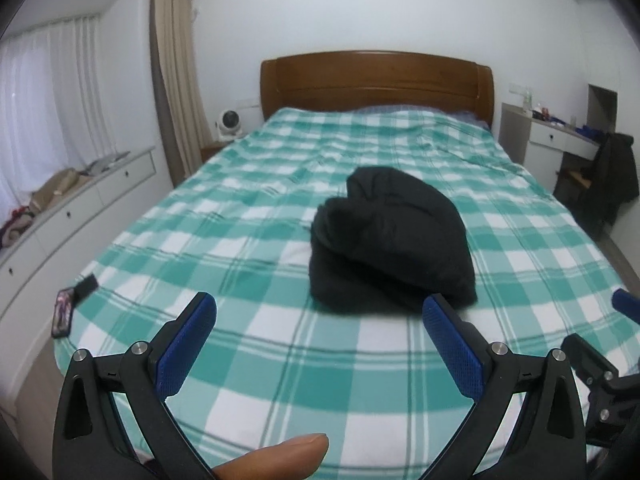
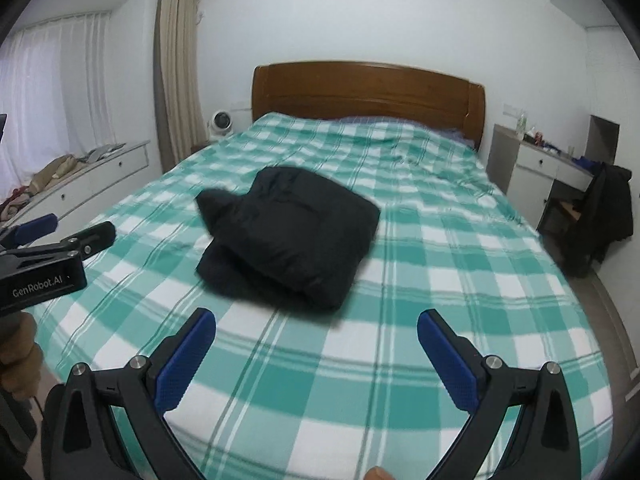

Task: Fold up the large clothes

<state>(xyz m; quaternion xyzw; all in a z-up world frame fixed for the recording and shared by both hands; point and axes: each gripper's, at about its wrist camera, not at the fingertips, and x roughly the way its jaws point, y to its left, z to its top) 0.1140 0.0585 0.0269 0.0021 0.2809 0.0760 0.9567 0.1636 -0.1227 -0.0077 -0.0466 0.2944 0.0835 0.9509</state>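
A black padded garment [image 1: 390,240] lies folded into a thick bundle on the green-and-white checked bed [image 1: 240,248]. It also shows in the right wrist view [image 2: 288,236]. My left gripper [image 1: 320,308] is open and empty, held above the bed's near end just short of the bundle. My right gripper [image 2: 316,322] is open and empty, also above the near end, with the bundle ahead and slightly left. The left gripper's body shows at the left edge of the right wrist view [image 2: 48,264].
A phone [image 1: 64,312] and a small black item [image 1: 86,285] lie at the bed's left edge. White drawers [image 1: 80,208] run along the left wall. A desk [image 1: 560,136] and a chair draped with dark clothes [image 1: 612,176] stand at the right. A wooden headboard [image 1: 376,84] is at the far end.
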